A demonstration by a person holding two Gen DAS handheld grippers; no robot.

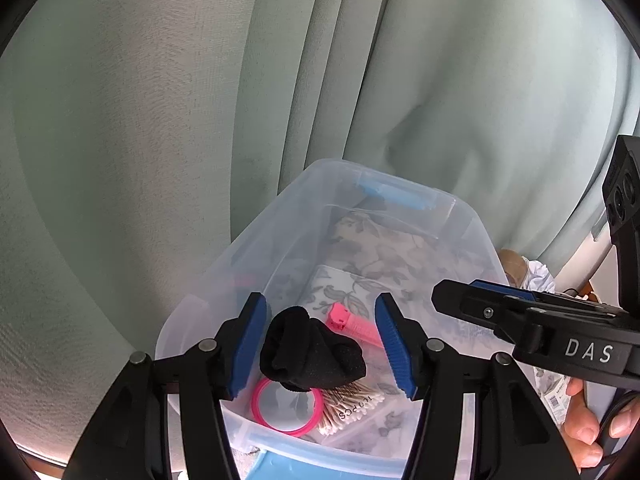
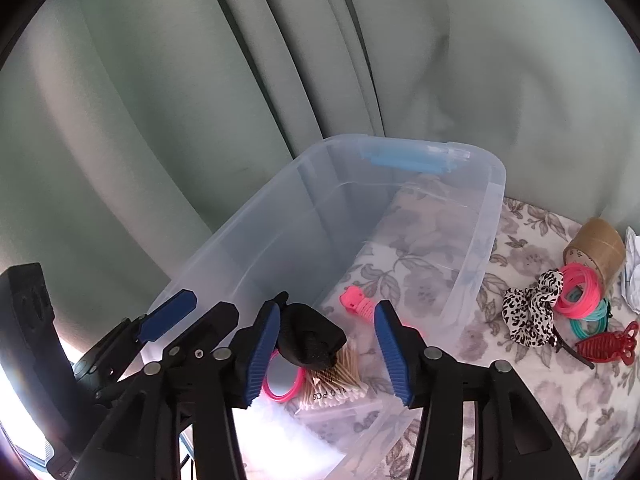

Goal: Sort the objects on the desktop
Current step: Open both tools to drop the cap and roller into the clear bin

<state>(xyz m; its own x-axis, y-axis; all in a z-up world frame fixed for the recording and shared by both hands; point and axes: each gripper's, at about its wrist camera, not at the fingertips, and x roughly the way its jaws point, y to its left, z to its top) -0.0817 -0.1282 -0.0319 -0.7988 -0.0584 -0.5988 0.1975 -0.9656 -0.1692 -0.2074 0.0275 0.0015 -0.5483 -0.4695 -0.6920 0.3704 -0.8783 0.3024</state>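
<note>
A clear plastic bin (image 1: pixel 468 216) (image 2: pixel 492 184) stands on a floral cloth. Inside lie a black sock bundle (image 1: pixel 312 352) (image 2: pixel 312 340), a pink hair clip (image 1: pixel 352 324) (image 2: pixel 358 302), a pink round mirror (image 1: pixel 286 406) (image 2: pixel 282 380) and a bag of cotton swabs (image 1: pixel 352 404) (image 2: pixel 332 384). My left gripper (image 1: pixel 320 348) is open above the bin, its jaws either side of the sock without touching it. My right gripper (image 2: pixel 326 352) is open and empty over the bin's near end; it also shows in the left wrist view (image 1: pixel 520 312).
On the cloth right of the bin lie a leopard scrunchie (image 2: pixel 528 312), pink and teal hair bands (image 2: pixel 580 292), a red claw clip (image 2: pixel 608 348) and a roll of brown tape (image 2: pixel 596 248). Green curtains (image 2: pixel 200 100) hang close behind.
</note>
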